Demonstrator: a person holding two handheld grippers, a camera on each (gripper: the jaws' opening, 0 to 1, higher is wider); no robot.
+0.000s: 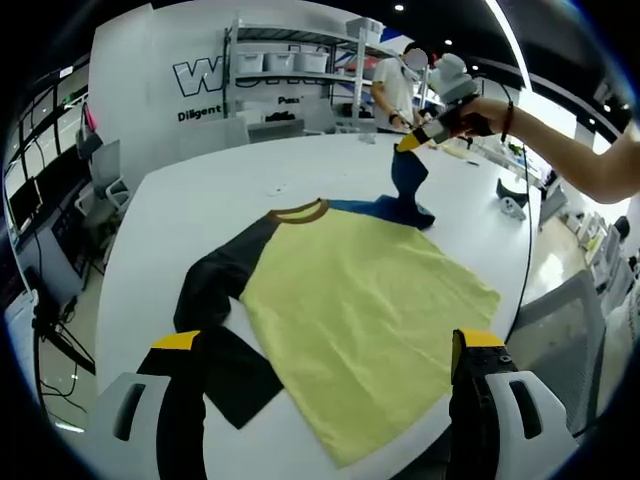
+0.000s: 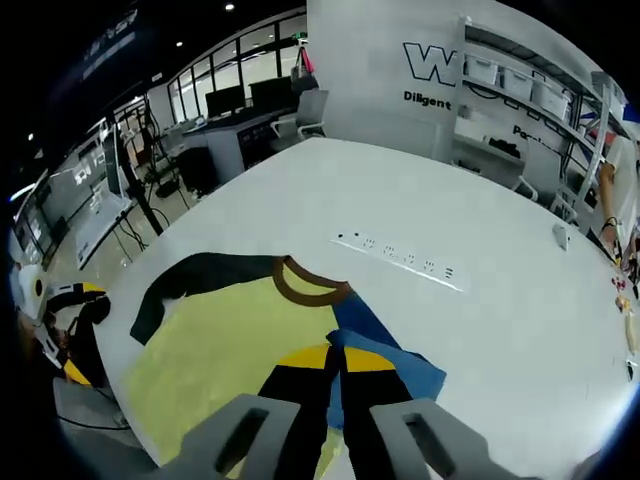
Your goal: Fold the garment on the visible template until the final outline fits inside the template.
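A yellow T-shirt (image 1: 360, 300) with a brown collar (image 1: 298, 211) lies flat on the white table (image 1: 220, 190). Its black sleeve (image 1: 215, 285) stretches toward my left gripper (image 1: 327, 340), which hangs open and wide over the near hem, holding nothing. My right gripper (image 1: 410, 145) comes in from the upper right, held by a hand, and is shut on the blue sleeve (image 1: 408, 185), lifting it off the table. In the right gripper view the jaws (image 2: 338, 360) stand close together on the blue sleeve (image 2: 395, 372), with the collar (image 2: 305, 285) just beyond. The left gripper (image 2: 80, 335) sits at the table's left edge.
A white power strip (image 2: 400, 258) lies on the table beyond the shirt. Small items (image 1: 510, 205) sit near the right edge. A person (image 1: 395, 90) stands at the far end by shelves (image 1: 290, 60). Office chairs (image 1: 570, 320) and desks ring the table.
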